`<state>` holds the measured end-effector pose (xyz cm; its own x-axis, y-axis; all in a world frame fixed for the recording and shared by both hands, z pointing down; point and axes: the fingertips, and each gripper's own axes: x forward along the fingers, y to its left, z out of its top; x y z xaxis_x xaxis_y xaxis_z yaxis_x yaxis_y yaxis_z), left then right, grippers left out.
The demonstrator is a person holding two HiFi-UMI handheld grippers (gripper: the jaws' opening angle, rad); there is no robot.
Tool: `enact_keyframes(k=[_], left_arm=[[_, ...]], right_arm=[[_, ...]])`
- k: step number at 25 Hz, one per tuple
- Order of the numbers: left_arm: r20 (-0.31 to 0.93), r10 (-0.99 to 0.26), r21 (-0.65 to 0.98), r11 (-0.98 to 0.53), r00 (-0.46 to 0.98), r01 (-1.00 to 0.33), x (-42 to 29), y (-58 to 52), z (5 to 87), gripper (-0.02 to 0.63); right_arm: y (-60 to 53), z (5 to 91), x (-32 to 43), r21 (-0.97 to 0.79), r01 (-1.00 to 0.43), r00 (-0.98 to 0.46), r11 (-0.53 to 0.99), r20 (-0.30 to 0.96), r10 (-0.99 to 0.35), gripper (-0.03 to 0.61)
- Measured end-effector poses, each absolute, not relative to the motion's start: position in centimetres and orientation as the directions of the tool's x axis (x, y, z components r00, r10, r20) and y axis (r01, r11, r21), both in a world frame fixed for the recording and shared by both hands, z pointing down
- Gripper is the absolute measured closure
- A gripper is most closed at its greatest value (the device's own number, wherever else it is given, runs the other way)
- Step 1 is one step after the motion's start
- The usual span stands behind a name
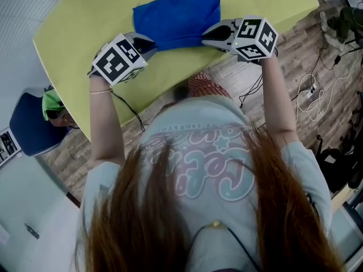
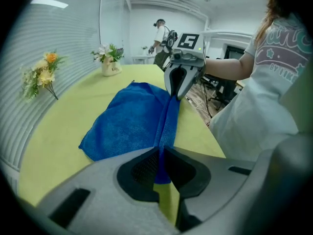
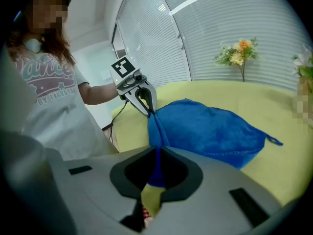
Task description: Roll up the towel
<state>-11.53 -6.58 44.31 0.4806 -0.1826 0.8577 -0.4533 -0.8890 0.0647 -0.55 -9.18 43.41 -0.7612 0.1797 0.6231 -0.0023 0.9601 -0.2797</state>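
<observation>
A blue towel point(image 1: 177, 17) lies on the yellow-green table point(image 1: 102, 21), its near edge lifted into a narrow fold. My left gripper point(image 1: 152, 44) is shut on the near left corner of that edge; the blue cloth point(image 2: 161, 155) is pinched between its pads. My right gripper point(image 1: 206, 37) is shut on the near right corner, with cloth point(image 3: 155, 168) between its pads too. The lifted edge stretches straight between the two grippers. In the left gripper view the right gripper point(image 2: 177, 96) shows at the far end of the fold; the right gripper view shows the left gripper point(image 3: 148, 112) likewise.
Flower arrangements point(image 2: 41, 75) point(image 2: 110, 58) stand on the table's far side. A person point(image 2: 160, 38) stands in the background. A blue chair point(image 1: 31, 126) is at the table's left end. Cables point(image 1: 311, 95) lie on the wooden floor to the right. The table's near edge runs under my grippers.
</observation>
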Motion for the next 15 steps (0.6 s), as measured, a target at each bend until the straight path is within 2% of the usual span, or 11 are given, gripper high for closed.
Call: enact_keyframes(k=[15], left_arm=[[0.858,-0.152,0.114,-0.874,0.49,-0.472,-12.1,-8.9,44.4,0.578]], right_arm=[[-11.6,43.4,-1.1,-0.317,0.002,-0.773,0.949,0.601,0.202,0.546]])
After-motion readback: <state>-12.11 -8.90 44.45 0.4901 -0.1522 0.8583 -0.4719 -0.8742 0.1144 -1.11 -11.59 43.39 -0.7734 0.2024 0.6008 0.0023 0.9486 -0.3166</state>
